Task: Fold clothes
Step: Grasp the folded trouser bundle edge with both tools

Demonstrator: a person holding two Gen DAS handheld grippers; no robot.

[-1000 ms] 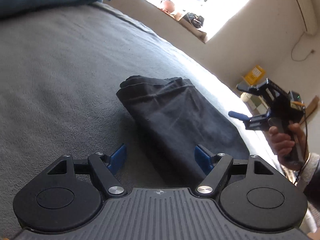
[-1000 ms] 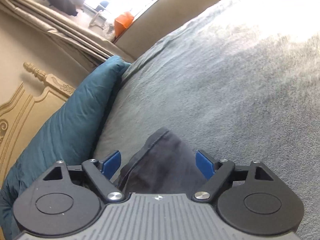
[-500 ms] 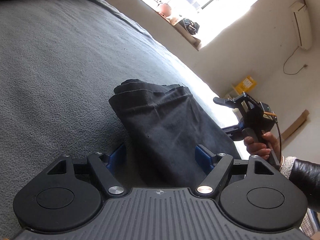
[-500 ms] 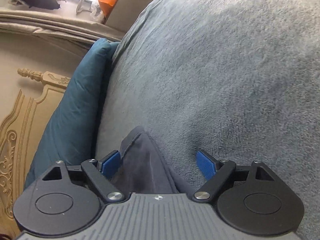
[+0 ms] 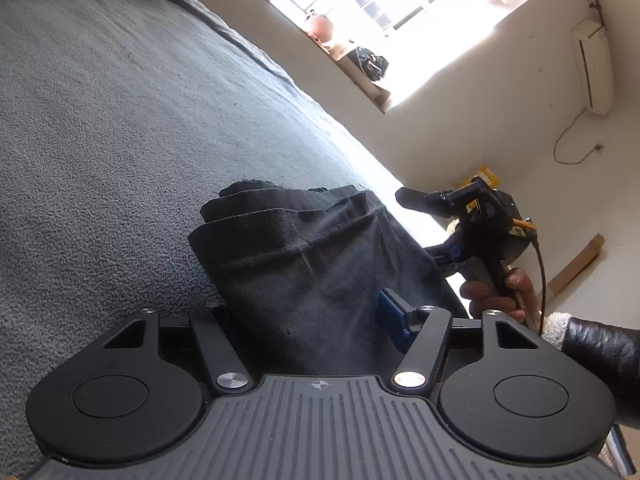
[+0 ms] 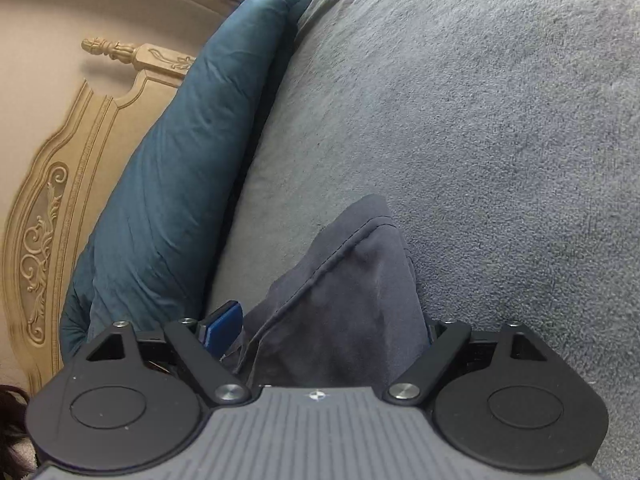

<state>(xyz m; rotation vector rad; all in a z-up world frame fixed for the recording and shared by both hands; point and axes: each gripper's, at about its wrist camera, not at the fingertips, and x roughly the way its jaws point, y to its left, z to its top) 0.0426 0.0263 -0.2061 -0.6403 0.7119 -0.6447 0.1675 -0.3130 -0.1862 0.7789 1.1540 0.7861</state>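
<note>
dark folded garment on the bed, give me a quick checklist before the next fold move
1. Dark folded garment lies on the grey blanket: ok.
2. Cloth sits between the left tool's fingers; jaws are closing on it, firm grip: cannot tell.
3. Garment's far edge lies between the right tool's fingers, which stand wide: ok; grip not ok yet.
4. Layered hems at the garment's end stay stacked: ok.
5. Blanket ahead of the garment, up to the teal pillow, bare for the fold: ok.
6. Garment's underside free of snags: cannot tell.
</note>
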